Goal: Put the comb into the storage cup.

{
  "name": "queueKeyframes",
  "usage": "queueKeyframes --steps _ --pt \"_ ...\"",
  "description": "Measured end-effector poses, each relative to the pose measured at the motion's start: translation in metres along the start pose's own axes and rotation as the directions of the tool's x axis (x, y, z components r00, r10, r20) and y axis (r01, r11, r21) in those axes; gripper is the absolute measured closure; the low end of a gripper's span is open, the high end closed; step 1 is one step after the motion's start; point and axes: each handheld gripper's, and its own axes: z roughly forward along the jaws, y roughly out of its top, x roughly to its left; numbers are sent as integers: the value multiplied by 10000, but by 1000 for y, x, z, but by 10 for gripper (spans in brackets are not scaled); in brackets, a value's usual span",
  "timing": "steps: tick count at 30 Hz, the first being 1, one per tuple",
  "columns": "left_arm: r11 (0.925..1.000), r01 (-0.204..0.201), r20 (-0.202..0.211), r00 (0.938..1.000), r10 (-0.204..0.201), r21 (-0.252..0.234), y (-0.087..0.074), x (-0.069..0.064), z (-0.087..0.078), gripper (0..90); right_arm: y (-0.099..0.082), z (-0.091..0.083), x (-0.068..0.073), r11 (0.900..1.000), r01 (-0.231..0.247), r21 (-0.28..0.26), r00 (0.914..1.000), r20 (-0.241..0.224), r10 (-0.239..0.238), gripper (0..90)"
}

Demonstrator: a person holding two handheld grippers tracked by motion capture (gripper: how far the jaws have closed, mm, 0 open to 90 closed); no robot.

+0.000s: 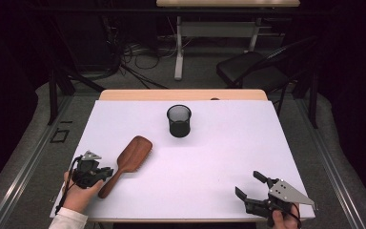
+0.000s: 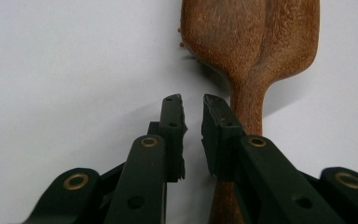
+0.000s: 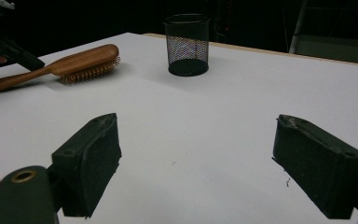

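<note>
The wooden hairbrush (image 1: 127, 162) lies bristles-down at the near left of the white tabletop (image 1: 219, 157), its handle just beside the nearly clenched, empty left claw (image 2: 193, 109), while the right claw (image 1: 251, 190) waits spread wide, near right

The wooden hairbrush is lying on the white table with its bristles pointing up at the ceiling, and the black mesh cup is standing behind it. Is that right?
Not quite. The hairbrush lies with its bristles facing down against the white table, smooth wooden back up; the right gripper view shows the bristles underneath. The rest is right: the black mesh cup stands upright farther back.
</note>
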Motion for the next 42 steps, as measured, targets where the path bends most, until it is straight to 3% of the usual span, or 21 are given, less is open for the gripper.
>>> queueKeyframes --steps 20,31,36,42 --pt "9976 280 55 9996 -277 -628 1 2 -11 551 0 0 0 10000 -1 48 10000 -7 1 141" --pt "9963 198 203 9996 -182 -835 2 -1 -13 434 0 0 0 10000 -43 47 10000 -18 43 141" --pt "9945 411 171 9991 -396 -968 3 -3 -18 433 0 0 0 10000 -38 52 10000 -26 38 141" --pt "9904 513 474 9978 -455 -1285 3 -2 -23 434 0 0 0 10000 -29 62 10000 -35 30 140"
